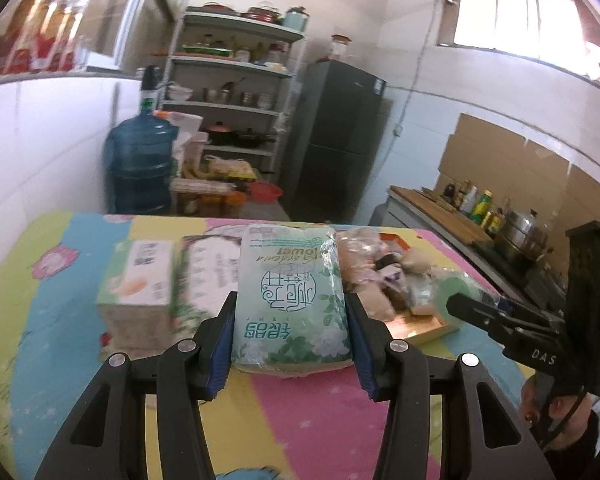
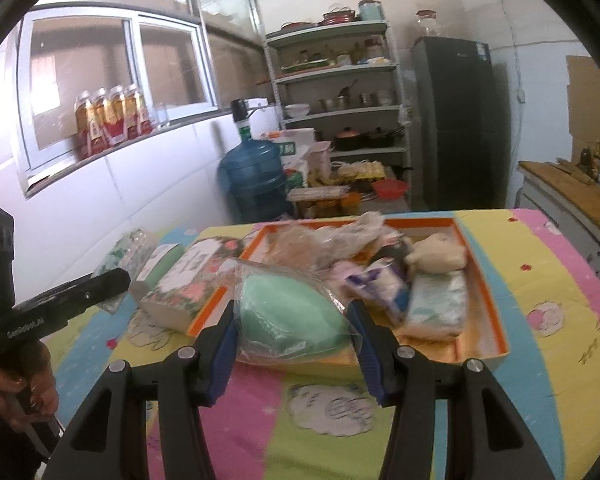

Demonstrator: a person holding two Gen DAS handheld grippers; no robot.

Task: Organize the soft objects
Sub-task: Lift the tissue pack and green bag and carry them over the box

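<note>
A kitchen scene seen from two cameras mounted on hand-held grippers, both looking over a tabletop [image 1: 320, 412] covered with a cartoon-patterned cloth in pink, yellow, blue and green.

The left hand-held gripper [image 1: 291, 320] pinches a green and white tissue pack [image 1: 290, 300] between its blue pads, which press on both sides of the pack. The pack appears to be lifted clear of the cloth, though the blurred view makes this uncertain. Just left of it lie a small green box [image 1: 138, 276] and a floral box [image 1: 204, 276].

The right hand-held gripper [image 2: 292, 324] pinches a mint-green soft item in a clear plastic bag [image 2: 288, 316], its pads pressed against both sides of the bag. The bag sits over the near edge of a shallow orange-rimmed tray [image 2: 484, 292]. The tray holds a pile of other soft goods: crumpled plastic bags, a cream-coloured bundle [image 2: 440, 256], and a blue and white wrapped packet [image 2: 384, 292].

A person's hand [image 2: 24, 384] grips the handle of the left tool at the edge of the right camera's view
</note>
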